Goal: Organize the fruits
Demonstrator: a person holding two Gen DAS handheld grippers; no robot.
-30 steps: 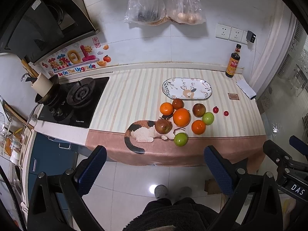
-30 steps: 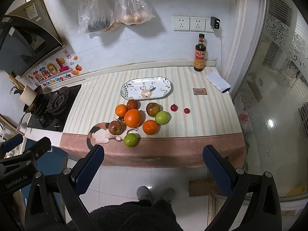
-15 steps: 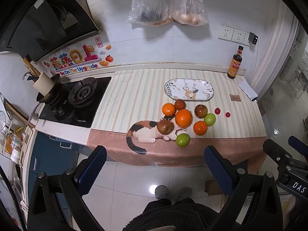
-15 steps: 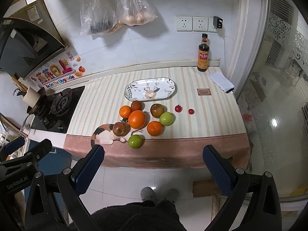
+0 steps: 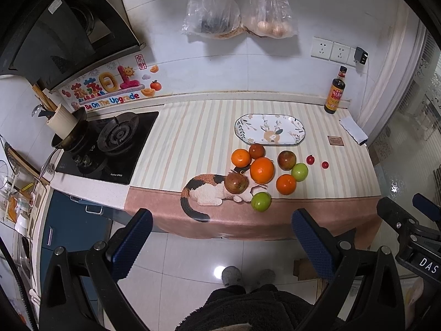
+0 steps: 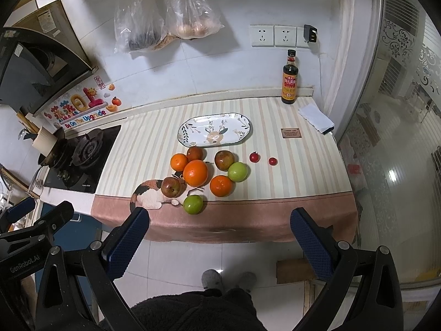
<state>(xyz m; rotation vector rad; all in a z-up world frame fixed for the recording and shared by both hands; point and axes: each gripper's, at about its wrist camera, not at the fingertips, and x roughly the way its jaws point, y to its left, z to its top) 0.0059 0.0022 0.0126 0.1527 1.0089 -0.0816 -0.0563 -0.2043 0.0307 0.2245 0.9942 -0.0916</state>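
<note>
Several fruits lie in a cluster on the striped counter mat: a large orange (image 5: 262,170) (image 6: 195,173), smaller oranges, red-brown apples (image 5: 235,183) (image 6: 171,187), green apples (image 5: 260,201) (image 6: 193,204) and two small red tomatoes (image 5: 310,159) (image 6: 254,157). An empty oval patterned plate (image 5: 248,132) (image 6: 190,135) lies just behind them. My left gripper (image 5: 220,245) and right gripper (image 6: 220,242) are both open and empty, held high over the floor in front of the counter, well back from the fruit.
A gas stove (image 5: 110,143) with a pot sits left of the mat. A dark sauce bottle (image 6: 289,82), a folded cloth (image 6: 315,118) and a small brown card (image 6: 290,133) are at the back right. Plastic bags (image 5: 237,13) hang on the wall. My feet show below on the tiled floor.
Both views have drifted slightly, so the fruit and plate sit a little further right in each frame. Nothing on the counter has moved and both grippers stay open.
</note>
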